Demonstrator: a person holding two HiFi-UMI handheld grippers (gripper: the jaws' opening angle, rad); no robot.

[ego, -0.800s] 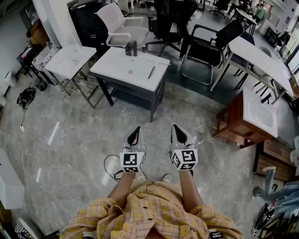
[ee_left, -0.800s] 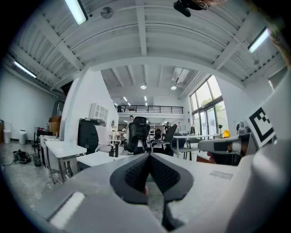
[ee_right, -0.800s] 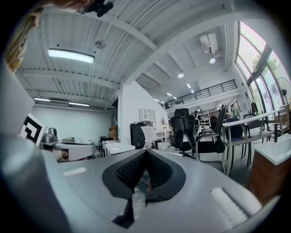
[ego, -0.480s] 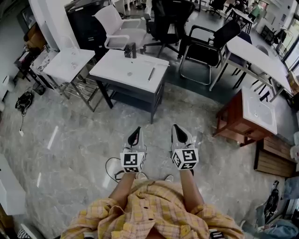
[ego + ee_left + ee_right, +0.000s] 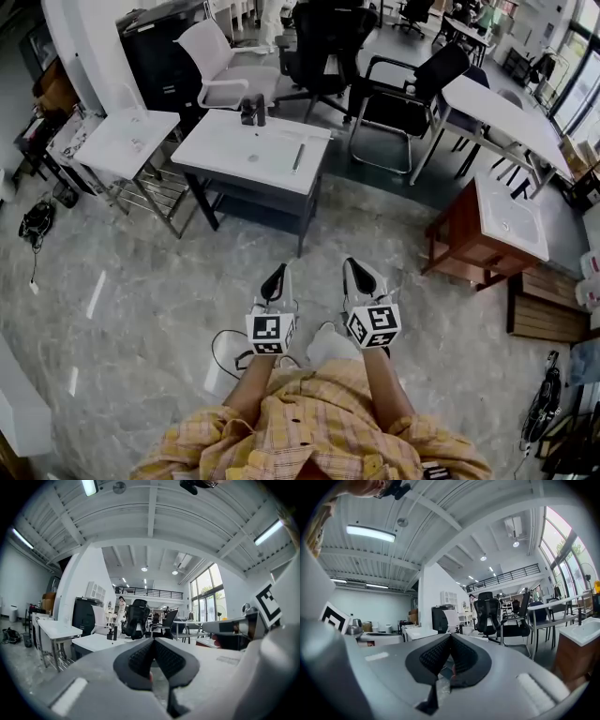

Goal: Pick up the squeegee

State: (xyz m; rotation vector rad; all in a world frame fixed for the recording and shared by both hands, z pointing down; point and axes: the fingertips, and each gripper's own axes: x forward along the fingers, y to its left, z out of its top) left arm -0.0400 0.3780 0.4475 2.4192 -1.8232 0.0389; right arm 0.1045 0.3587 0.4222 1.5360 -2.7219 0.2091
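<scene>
The squeegee [image 5: 298, 157] is a thin dark bar lying on the right part of a white basin top [image 5: 225, 150] on a dark frame, far ahead in the head view. A dark faucet [image 5: 251, 110] stands at that top's back edge. My left gripper [image 5: 274, 279] and right gripper [image 5: 359, 275] are held side by side over the floor, well short of the basin, both pointing toward it. Both are shut with nothing between the pads. In the left gripper view the left gripper [image 5: 153, 642] shows the basin top [image 5: 93, 642] beyond it; the squeegee cannot be made out there.
A second white basin stand [image 5: 120, 141] sits left of the target. Black office chairs [image 5: 403, 89] stand behind it, beside a long white table [image 5: 502, 112]. A wooden cabinet with a basin [image 5: 492, 230] is at right. A cable [image 5: 223, 349] lies on the marble floor by my feet.
The view has shifted forward and slightly right; the basin top sits a little lower left in the frame. A white shoe now shows between the grippers. Both grippers stay shut.
</scene>
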